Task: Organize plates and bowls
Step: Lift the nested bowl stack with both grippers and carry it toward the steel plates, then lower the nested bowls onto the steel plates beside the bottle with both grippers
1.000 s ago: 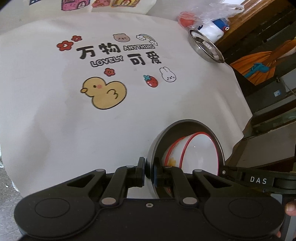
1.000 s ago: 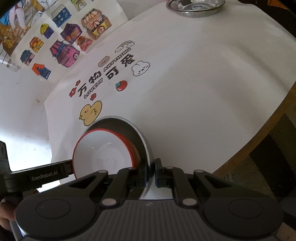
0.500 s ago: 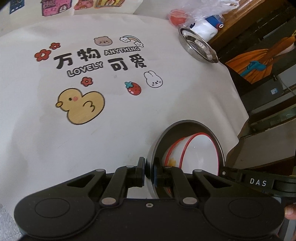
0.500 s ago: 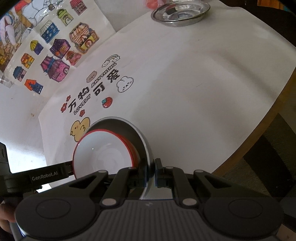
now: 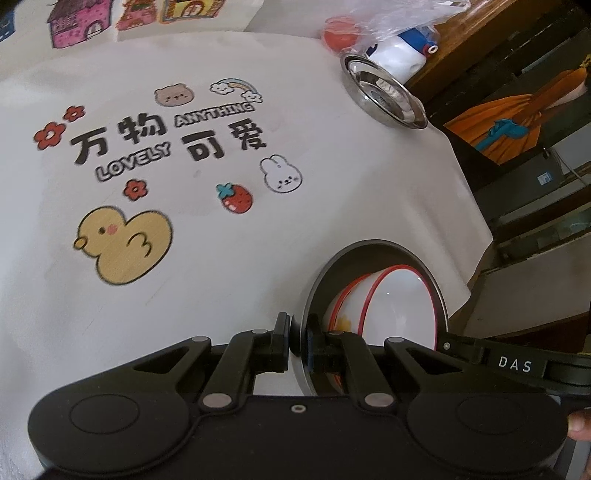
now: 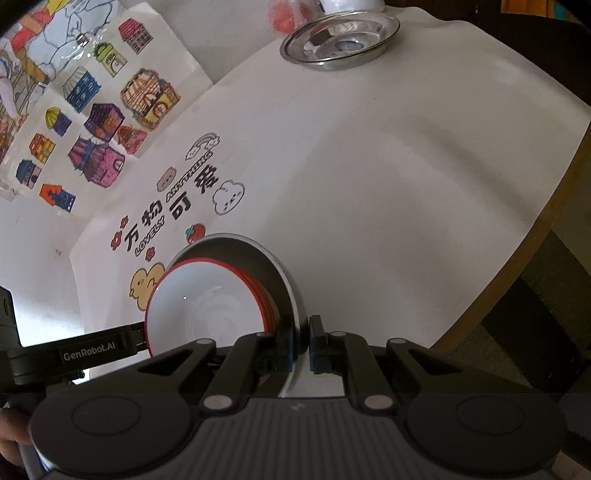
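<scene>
Both sides clamp the same load: the left hand-held gripper (image 5: 298, 341) pinches one edge of the dark metal plate (image 5: 373, 248), and the right hand-held gripper (image 6: 302, 341) pinches the opposite edge (image 6: 291, 291), each rim squeezed tight between its fingers. The plate is held tilted above the near part of the counter (image 6: 406, 166), which is covered by a white cloth printed with a yellow duck (image 5: 123, 247). Inside the plate sit 2 or more nested white bowls with red rims (image 5: 397, 306), the innermost facing the right wrist camera (image 6: 207, 306). At the far corner of the counter rests a shiny steel dish (image 6: 341, 40), well apart from the held stack, with a plastic bag (image 5: 399, 26) just behind it.
</scene>
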